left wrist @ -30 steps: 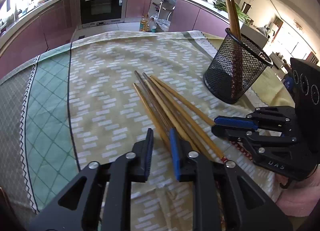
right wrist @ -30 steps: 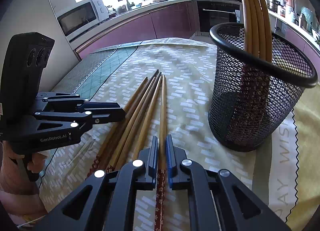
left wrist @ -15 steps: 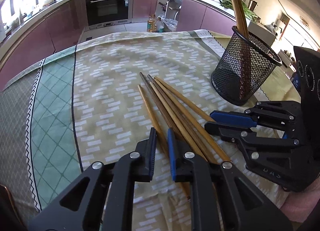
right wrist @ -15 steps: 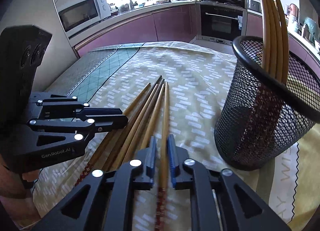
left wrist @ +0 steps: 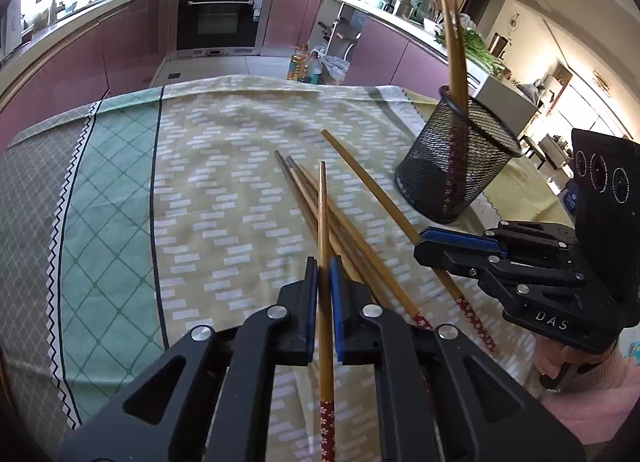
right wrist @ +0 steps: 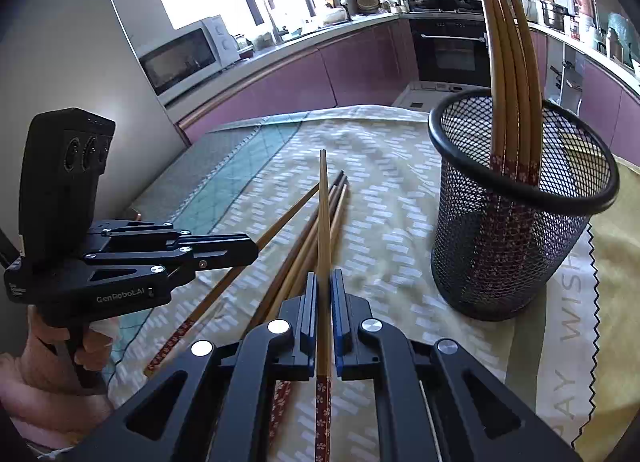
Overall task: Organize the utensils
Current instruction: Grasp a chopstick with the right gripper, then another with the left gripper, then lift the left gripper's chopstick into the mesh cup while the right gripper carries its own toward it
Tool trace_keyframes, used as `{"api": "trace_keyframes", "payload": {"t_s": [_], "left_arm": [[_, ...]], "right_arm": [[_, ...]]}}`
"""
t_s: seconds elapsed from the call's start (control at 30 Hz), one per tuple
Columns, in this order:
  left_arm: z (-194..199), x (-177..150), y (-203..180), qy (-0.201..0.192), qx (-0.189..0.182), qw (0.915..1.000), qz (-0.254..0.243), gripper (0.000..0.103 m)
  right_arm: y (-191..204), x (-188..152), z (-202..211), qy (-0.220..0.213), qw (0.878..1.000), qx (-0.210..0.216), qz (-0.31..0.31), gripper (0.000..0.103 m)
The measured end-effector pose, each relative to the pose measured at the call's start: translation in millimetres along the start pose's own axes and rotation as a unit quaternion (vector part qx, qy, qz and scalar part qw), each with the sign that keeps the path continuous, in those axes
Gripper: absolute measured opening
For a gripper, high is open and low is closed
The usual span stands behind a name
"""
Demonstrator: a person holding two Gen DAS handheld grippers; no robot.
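- Wooden chopstick (left wrist: 322,222) is clamped in the left tongs (left wrist: 324,276), left of the mesh holder (left wrist: 456,170).
- Another chopstick (right wrist: 323,222) is pinched by the right tongs (right wrist: 323,290).
- Loose chopsticks (right wrist: 304,250) lie on the worktop cloth (left wrist: 224,182), left of the holder.
- More chopsticks (right wrist: 512,74) stand inside it.

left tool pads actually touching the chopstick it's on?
Touching. The left wrist view shows the left tool shut on one chopstick, both blue pads against its shaft, tip raised above the others.
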State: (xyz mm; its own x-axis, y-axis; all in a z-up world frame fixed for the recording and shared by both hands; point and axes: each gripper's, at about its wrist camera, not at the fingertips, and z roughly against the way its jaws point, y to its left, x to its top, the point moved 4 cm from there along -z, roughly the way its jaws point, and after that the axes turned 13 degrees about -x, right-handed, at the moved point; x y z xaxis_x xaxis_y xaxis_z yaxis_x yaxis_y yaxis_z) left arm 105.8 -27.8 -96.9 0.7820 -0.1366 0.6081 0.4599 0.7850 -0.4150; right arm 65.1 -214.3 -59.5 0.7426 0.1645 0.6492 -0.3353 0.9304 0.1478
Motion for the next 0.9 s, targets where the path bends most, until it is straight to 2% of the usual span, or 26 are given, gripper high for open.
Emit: {"api": "trace_keyframes", "payload": {"t_s": [0.3,0.47,0.9], "left_arm": [[25.8,5.9,-21.1,-0.027,-0.036,0.9989,-0.008,0.007],[43.6,13.7,-32.6,-0.045,-0.057,0.9972,-0.016,0.007],[97.0,43.2,-66.9,-0.106,-0.124,0.9857,-0.041,0.007]], "right_arm": [[-6.2,3.4,26.7,-0.031,0.999,0.014,-0.004,0.006],[-12.8,6.8,48.8,-0.061,0.998,0.014,-0.008,0.006],[-29.8,28.9,99.3,-0.141,0.99,-0.001,-0.018,0.006]]}}
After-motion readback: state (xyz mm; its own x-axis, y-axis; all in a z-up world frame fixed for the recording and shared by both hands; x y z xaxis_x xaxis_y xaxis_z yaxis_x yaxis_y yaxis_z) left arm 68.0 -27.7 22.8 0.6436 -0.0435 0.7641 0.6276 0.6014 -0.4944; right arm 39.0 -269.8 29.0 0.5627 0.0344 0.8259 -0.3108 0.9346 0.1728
